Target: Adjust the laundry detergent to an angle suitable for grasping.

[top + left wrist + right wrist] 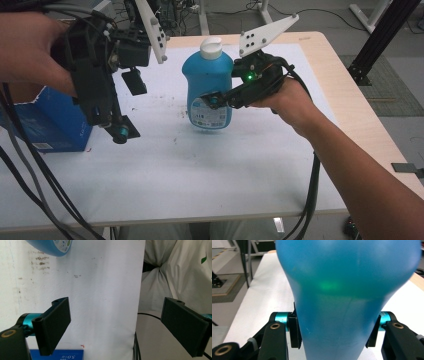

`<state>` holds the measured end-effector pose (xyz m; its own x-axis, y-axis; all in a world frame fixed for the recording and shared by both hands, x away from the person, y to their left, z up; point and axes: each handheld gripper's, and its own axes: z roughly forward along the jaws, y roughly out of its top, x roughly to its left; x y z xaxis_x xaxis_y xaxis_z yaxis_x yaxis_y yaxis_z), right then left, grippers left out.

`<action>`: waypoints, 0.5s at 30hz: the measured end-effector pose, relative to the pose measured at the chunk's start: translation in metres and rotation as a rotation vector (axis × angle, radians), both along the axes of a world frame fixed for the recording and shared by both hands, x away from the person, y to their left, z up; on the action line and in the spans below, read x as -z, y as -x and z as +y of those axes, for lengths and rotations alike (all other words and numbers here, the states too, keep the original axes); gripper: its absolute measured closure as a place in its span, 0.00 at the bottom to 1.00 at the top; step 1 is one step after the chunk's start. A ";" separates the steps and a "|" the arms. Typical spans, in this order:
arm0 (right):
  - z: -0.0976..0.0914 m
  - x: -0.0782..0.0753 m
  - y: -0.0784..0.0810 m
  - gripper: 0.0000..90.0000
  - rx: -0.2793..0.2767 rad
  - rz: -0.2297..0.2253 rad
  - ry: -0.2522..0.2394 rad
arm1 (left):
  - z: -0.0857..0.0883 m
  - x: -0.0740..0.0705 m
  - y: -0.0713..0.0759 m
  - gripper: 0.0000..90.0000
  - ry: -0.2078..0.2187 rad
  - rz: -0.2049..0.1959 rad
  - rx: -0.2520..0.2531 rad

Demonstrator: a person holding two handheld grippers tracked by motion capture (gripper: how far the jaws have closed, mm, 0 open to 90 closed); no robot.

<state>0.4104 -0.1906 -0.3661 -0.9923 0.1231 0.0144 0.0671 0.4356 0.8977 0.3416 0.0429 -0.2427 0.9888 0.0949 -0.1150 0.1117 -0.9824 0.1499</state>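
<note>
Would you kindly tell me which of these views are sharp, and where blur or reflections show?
Right gripper view: blue bottle soft, out of focus, a green glow reflected on it. Left gripper view: black pads crisp, stained white table cover evenly lit. High view: mostly sharp, faint shadow beneath the bottle.

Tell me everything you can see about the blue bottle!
The blue bottle looks like smooth plastic, with a white cap on top and a pale printed label low on its front. It has a narrower neck and a wide, rounded body. It stands roughly upright over the white table cover, near the table's middle; whether its base rests on the cover I cannot tell. The right gripper is shut on its body, one black pad pressing each side.
</note>
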 end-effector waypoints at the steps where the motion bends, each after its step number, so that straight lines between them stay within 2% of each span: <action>1: 0.000 0.000 0.000 0.51 0.000 0.000 0.000 | 0.000 0.000 0.000 0.10 0.000 0.000 0.000; 2: 0.000 0.000 0.000 0.51 -0.021 -0.001 0.004 | 0.000 0.000 0.000 0.10 0.000 0.001 0.000; 15: 0.005 0.006 -0.001 0.51 -0.106 -0.002 0.016 | 0.002 0.003 -0.001 0.10 -0.002 0.009 -0.012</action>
